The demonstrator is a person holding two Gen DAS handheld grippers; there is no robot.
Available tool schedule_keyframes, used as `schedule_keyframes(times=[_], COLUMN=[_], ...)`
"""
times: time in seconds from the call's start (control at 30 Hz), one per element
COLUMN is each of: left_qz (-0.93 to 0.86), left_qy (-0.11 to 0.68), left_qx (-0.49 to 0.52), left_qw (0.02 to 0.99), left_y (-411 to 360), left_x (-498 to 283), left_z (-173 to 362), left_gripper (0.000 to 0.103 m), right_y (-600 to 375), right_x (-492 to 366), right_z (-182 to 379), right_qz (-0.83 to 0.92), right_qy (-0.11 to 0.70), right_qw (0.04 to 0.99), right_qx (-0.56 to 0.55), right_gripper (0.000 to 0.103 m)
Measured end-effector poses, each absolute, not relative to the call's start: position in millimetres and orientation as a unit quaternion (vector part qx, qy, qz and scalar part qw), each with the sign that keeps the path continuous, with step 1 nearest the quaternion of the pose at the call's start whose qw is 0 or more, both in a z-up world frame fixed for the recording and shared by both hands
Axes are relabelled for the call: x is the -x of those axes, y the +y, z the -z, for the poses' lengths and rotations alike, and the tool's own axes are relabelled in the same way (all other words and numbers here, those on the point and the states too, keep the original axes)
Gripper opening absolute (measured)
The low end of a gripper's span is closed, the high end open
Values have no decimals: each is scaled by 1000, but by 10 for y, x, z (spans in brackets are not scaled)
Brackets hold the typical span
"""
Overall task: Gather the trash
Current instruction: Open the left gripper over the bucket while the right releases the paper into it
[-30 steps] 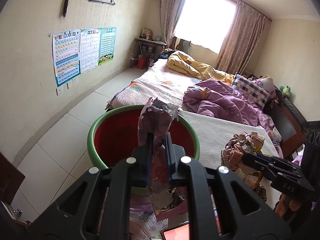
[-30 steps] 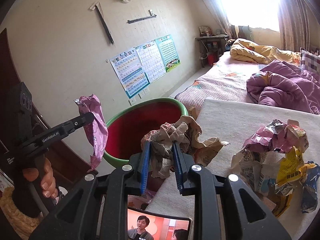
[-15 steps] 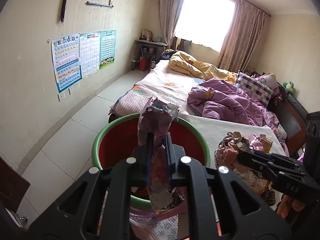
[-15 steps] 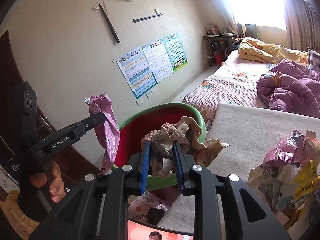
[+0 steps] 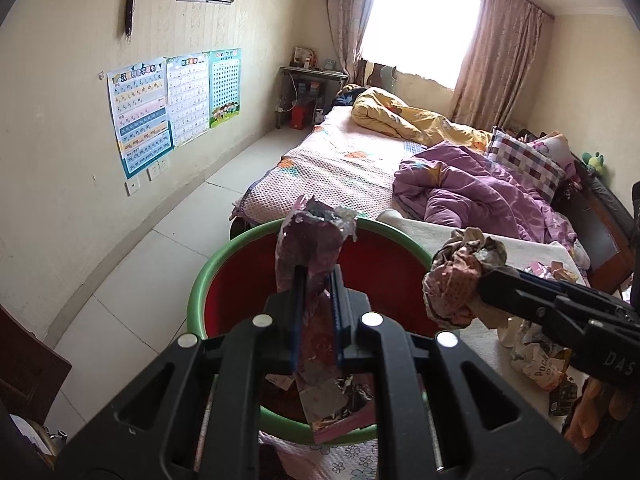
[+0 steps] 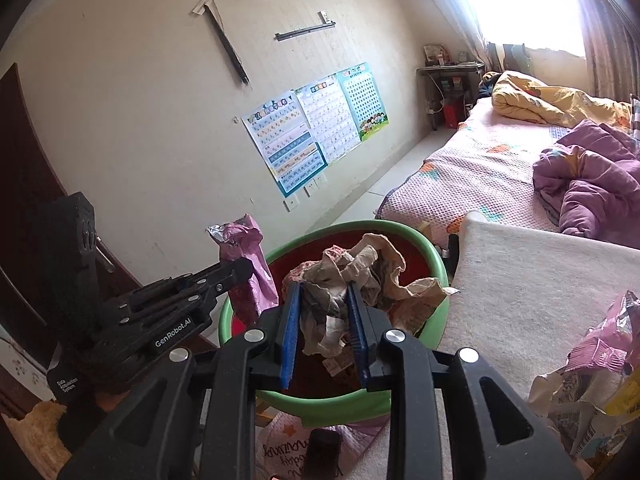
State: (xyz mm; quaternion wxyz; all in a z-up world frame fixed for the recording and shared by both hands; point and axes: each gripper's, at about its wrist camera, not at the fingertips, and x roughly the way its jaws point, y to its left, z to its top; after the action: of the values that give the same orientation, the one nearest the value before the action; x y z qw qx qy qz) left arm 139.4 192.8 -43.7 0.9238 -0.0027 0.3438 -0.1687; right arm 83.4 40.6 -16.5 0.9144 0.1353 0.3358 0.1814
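Cream-walled bedroom: a bright curtained window at the far end, and a bed (image 5: 352,160) with a patterned pink cover, a yellow quilt and a rumpled purple quilt (image 5: 480,196) along the right side.

Clamped between the blue-padded fingers of the left gripper (image 5: 316,300) is a crumpled pink foil snack wrapper (image 5: 312,248), standing upright with its torn silver top above the fingertips and its lower end hanging below them. In the right wrist view the same wrapper (image 6: 248,268) hangs from that gripper (image 6: 236,272) over the left rim of the basin.

The right gripper (image 6: 324,312) is closed on a wad of crumpled brown and white paper (image 6: 360,276), which bulges up and to the right of the fingers. From the left wrist view that wad (image 5: 464,272) sits at the tip of the right gripper (image 5: 486,284), beside the basin's right rim.

Just beyond both sets of jaws is a round plastic basin, green outside and red inside (image 5: 236,248), standing on the floor against the foot of a white padded surface (image 6: 540,280). More trash lies on that surface at the right: a pile of pink, white and yellow wrappers (image 6: 592,368).

Three colourful learning charts (image 5: 176,104) hang on the left wall.
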Motion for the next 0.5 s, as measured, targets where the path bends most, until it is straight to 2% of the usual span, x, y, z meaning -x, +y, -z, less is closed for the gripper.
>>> schedule_keyframes(times=[0.13,0.2,0.27,0.33,0.5], left_qz=[169,164,161,156,150], left_qy=[348,347,343,336,332], left_qx=[1,2,6,8,13], left_qw=[922,924,925,929,931], left_y=[1945,1952,1964,1979,2009], left_x=[-1427,-1435,-1434,-1417,-1365], left_z=[462,472,466,454,422], left_gripper=[12,15,34,44,47], right_y=[389,393,376,354,267], right_x=[-861,-870,-848,-818,-711], right_z=[206,198,179,136,31], right_qz=[-180,-178,-176,-173,-167], right_qy=[338,337,333,326,311], right_qw=[914,914,916,919,926], right_qx=[-136,-137,-138,-135,-133], right_gripper=[27,33,38,41,44])
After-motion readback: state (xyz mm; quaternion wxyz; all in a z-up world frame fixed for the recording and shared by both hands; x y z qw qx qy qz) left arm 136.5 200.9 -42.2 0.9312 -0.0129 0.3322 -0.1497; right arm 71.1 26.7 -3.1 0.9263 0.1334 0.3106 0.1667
